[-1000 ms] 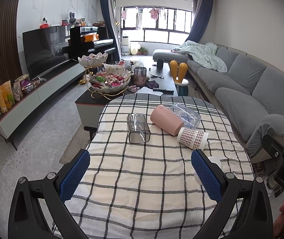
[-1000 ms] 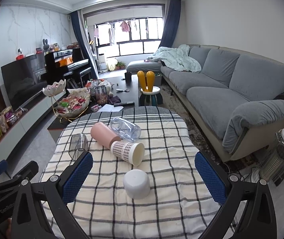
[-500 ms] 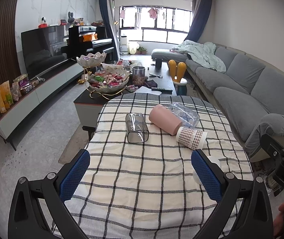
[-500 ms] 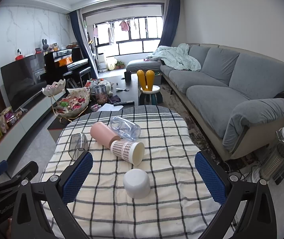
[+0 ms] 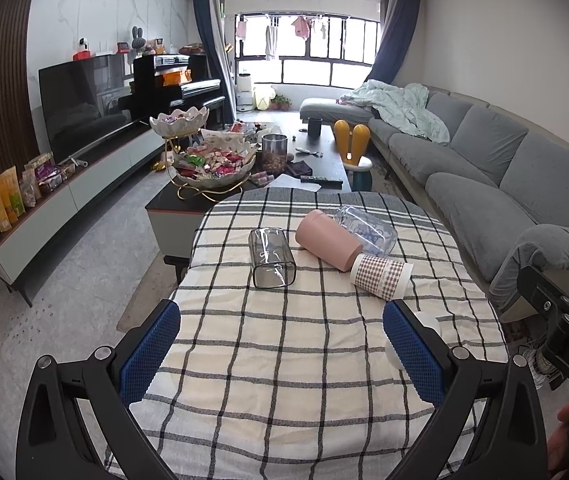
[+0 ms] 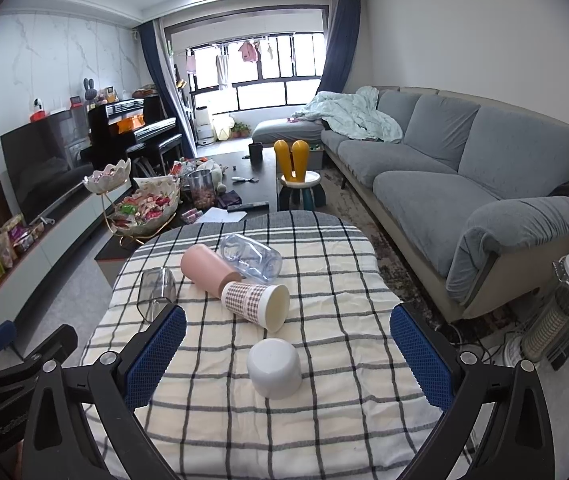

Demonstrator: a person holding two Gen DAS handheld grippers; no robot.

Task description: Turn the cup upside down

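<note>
Several cups are on the checked tablecloth (image 5: 284,360). A white cup (image 6: 274,368) stands upside down in the right wrist view; in the left wrist view it (image 5: 428,324) is mostly hidden behind the right finger. A checked paper cup (image 6: 256,306) (image 5: 380,276), a pink cup (image 6: 208,270) (image 5: 328,242), a clear square cup (image 5: 271,258) (image 6: 156,292) and a clear blue-printed cup (image 6: 252,258) (image 5: 366,230) lie on their sides. My left gripper (image 5: 282,352) and right gripper (image 6: 288,356) are open and empty above the near part of the table.
A coffee table (image 5: 244,196) with a snack stand and a jar stands beyond the table. A grey sofa (image 6: 464,184) runs along the right. A TV cabinet (image 5: 64,184) is at the left. A heater (image 6: 564,308) stands on the floor at the right.
The left wrist view has shifted a little, so the cups sit slightly further left in it. The right gripper and the cups have not visibly moved.
</note>
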